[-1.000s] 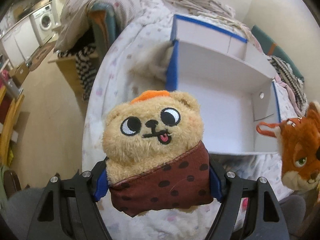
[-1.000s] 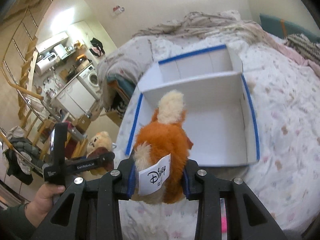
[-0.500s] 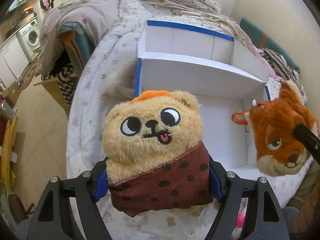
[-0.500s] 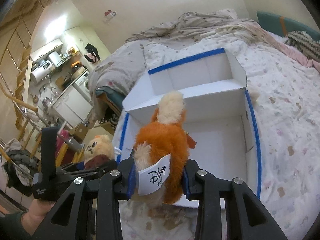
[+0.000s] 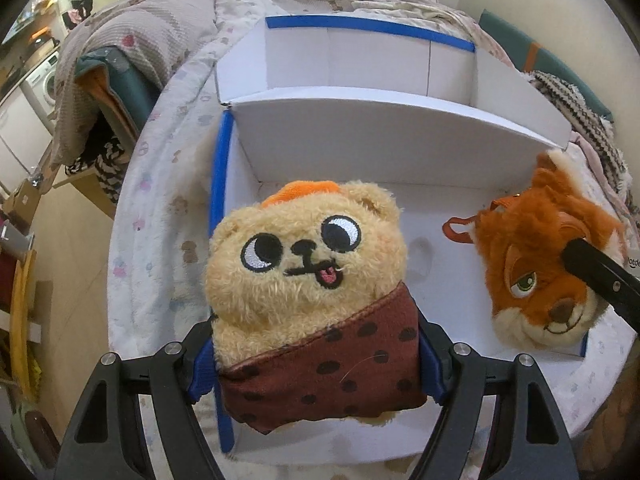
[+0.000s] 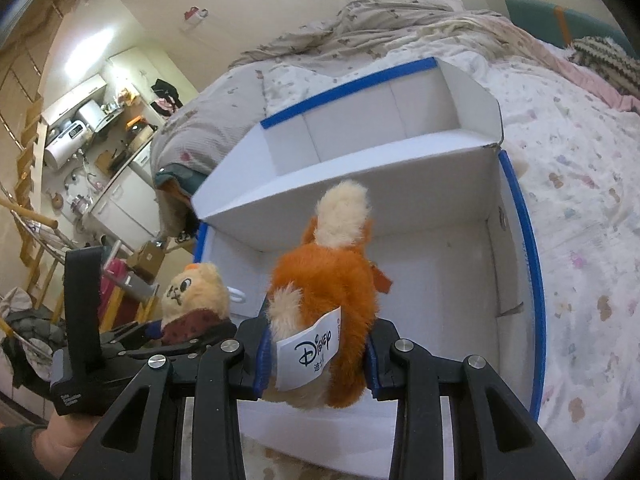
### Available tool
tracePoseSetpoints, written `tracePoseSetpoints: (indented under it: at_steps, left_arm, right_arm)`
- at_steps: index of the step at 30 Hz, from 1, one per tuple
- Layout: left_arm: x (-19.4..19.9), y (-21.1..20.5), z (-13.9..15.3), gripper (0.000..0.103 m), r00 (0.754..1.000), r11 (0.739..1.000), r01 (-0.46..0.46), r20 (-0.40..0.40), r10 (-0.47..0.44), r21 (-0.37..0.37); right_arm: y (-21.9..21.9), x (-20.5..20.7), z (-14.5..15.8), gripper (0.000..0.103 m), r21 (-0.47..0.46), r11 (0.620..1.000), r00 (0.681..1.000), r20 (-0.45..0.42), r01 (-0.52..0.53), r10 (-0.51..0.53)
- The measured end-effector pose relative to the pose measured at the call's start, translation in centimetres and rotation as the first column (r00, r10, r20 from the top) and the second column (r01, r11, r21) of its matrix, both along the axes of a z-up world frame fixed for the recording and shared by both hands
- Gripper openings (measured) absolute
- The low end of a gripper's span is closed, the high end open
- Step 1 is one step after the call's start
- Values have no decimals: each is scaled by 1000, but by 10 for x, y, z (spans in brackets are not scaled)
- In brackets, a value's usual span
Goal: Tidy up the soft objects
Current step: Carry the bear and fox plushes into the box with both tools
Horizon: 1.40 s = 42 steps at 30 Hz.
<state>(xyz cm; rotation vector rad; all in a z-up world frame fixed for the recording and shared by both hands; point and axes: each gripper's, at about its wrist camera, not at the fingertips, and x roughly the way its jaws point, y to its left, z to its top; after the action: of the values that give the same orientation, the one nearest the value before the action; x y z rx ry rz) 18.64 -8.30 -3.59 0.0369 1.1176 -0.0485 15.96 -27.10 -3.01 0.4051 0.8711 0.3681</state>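
The left tongs (image 5: 316,364) are closing firmly on the lower body of the bear plush (image 5: 308,276), and the right tongs (image 6: 318,356) are gripping the fox plush (image 6: 324,280) by its back end, near the white label. Both toys are hanging over the near compartment of the white box (image 5: 360,152), which is lying on the bed (image 6: 580,200); neither toy seems to be resting on the box floor yet. The risk here is that the two toys are coming in side by side, and the tip of the right tongs is already pressing across the fox's face in the left view, so the tongs could be bumping each other or dragging the other toy when they open. A soft toy may also be tipping over the low blue-edged wall if it is released too near the rim, and the light box could be sliding on the soft quilt if it is pushed. Compared with one second ago, the box is appearing larger and more centred in both views, the fox is now well inside the left view and over the box, and the left tongs with the bear are sitting closer to the fox in the right view.
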Motion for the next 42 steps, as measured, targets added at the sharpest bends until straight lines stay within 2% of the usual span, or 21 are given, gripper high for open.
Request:
tracePoseSetpoints:
  at_steps: [13,18,27,35,39,41,42]
  left_arm:
    - [9,-25,-40,77,999,999,50,-23,-49,22]
    - [9,-28,-48,77,998,996,58,5,-59,60]
    - [3,-37,-51,77,993,993,115,12,-115,29]
    - [12,-32,-58,80,995,995,97,-7,-96,12]
    - [13,-30,-63,80,996,996,89,-25,-89,-4]
    - [14,-28,-63,80,996,996,89,-26,-90,-13]
    - [15,-28,-63,80,996,996,90,-23,-90,-17]
  right_arm:
    - [2,22,-52,38,16,1000,992,-126,-26,27]
    - [7,27,-69,39,-38,999,985,-168,-35,28]
    - [13,28,-73,43,-111,993,986,-167,-27,8]
    - [4,29,-73,46,-147,989,987,-157,3,-27]
    - [5,28,-70,56,-184,983,990,-138,15,-41]
    - [5,28,-66,69,-201,979,991,-123,25,-50]
    - [5,27,-64,71,-206,978,992,-114,31,-55]
